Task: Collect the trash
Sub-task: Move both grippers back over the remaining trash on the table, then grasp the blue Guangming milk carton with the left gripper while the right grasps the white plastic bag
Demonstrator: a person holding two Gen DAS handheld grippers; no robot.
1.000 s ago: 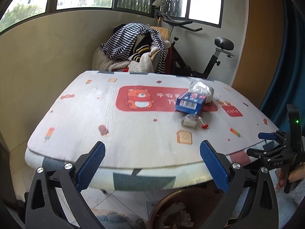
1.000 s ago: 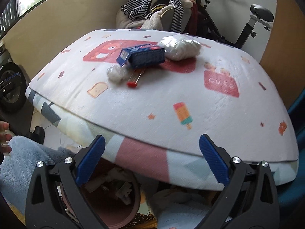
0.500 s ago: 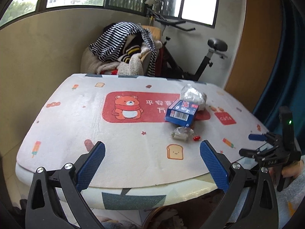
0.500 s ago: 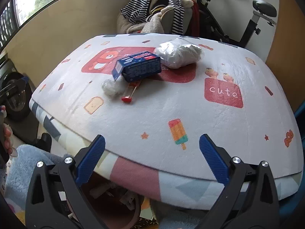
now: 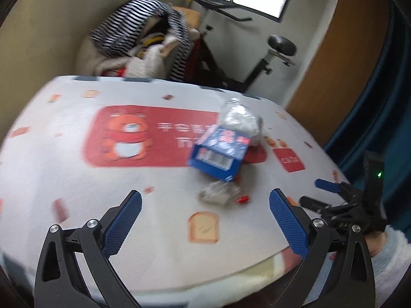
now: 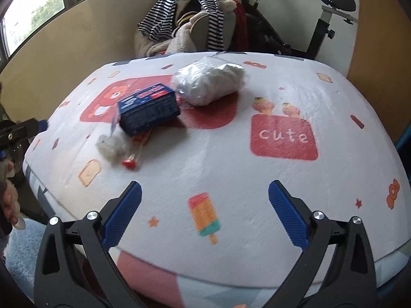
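Both grippers hover wide open over the near edge of a cartoon-print counter. The left gripper and right gripper hold nothing. A blue box lies mid-counter; a white plastic bag touches its far side, a crumpled wrapper and red-tipped stick just before it.

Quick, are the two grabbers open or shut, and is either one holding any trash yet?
Left gripper: open, holding nothing.
Right gripper: open, holding nothing.
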